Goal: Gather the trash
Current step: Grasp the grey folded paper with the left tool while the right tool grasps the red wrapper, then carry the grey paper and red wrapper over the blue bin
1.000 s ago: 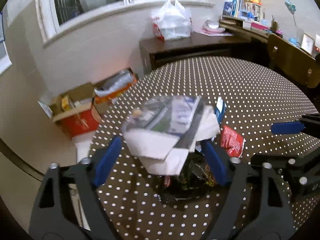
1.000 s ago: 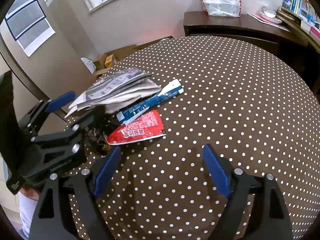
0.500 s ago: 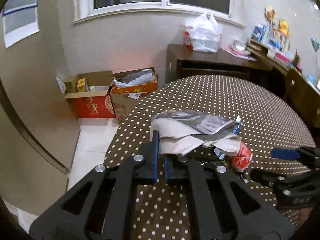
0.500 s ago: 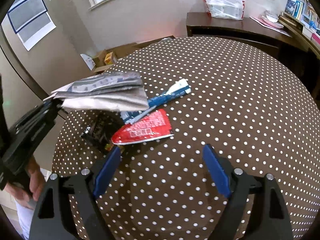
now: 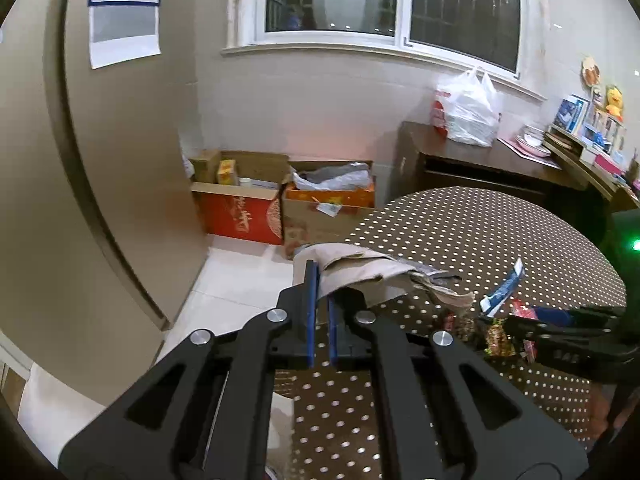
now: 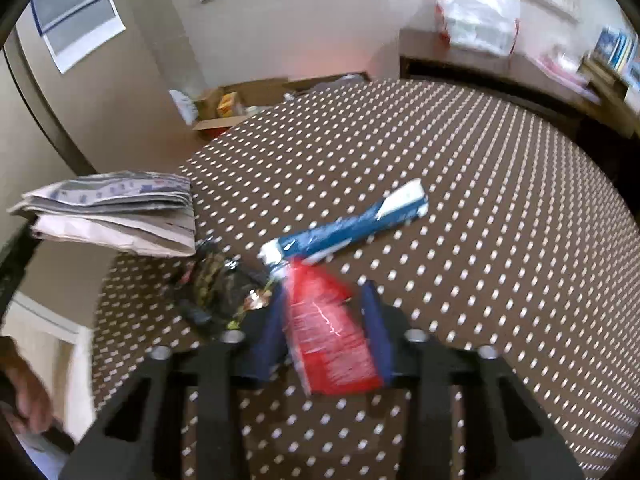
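Observation:
My left gripper [image 5: 320,280] is shut on the edge of a folded newspaper [image 5: 372,268], which hangs lifted over the left rim of the brown dotted table [image 5: 460,232]. In the right wrist view the newspaper [image 6: 112,216] floats at the left. My right gripper [image 6: 324,320] is closing its jaws on a red wrapper [image 6: 328,336], and the blue pads touch both of its sides. A blue and white wrapper [image 6: 352,228] lies just beyond it. A dark crumpled wrapper [image 6: 216,284] lies to its left on the table [image 6: 480,200].
Open cardboard boxes [image 5: 240,212] stand on the tiled floor under the window. A white plastic bag [image 5: 468,116] sits on a dark sideboard behind the table. A person's hand [image 6: 24,396] shows at the lower left. The trash lies close to the table's left edge.
The left jaws shut on the newspaper and carried it up and left off the pile. The right gripper moved forward over the red wrapper and its jaws narrowed around it.

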A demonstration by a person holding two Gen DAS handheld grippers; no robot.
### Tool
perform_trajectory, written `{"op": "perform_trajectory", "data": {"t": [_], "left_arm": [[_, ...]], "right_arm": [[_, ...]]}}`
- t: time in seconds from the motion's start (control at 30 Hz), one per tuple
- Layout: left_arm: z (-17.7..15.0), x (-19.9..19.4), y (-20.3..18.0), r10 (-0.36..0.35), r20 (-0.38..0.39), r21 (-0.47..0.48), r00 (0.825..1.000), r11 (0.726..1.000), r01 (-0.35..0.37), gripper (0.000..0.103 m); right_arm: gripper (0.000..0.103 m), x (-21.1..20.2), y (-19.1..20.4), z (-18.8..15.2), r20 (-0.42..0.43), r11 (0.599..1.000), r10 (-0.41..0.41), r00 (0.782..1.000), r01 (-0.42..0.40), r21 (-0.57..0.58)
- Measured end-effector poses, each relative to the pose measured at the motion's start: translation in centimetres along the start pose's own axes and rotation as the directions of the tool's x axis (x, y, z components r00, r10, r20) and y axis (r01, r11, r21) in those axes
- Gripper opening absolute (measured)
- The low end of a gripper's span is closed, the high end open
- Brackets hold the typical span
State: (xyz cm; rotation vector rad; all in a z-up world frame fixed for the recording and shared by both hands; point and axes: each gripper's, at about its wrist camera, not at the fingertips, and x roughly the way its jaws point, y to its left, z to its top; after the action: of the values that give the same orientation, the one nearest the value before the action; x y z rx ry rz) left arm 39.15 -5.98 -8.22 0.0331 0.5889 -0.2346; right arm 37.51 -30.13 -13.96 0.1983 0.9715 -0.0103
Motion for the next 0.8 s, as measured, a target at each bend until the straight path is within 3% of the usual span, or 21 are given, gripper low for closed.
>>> {"op": "perform_trajectory", "data": {"t": [0.53, 0.8], "left_arm": [[-2.2, -5.9, 1.1, 0.036, 0.044, -0.031, 0.998, 0.999, -0.034, 0.005], [-4.6, -10.5, 3.2, 0.101, 0.065, -0.064, 0.993, 0.993, -0.096, 0.005]], "right_arm": [[0.028, -6.8, -0.3, -4.3, 0.081, 0.999, 0.036, 0.996, -0.038, 0.030], [0.028, -10.0, 4.6, -7.1, 0.081, 0.988, 0.149, 0.985, -0.144, -0.061]]}}
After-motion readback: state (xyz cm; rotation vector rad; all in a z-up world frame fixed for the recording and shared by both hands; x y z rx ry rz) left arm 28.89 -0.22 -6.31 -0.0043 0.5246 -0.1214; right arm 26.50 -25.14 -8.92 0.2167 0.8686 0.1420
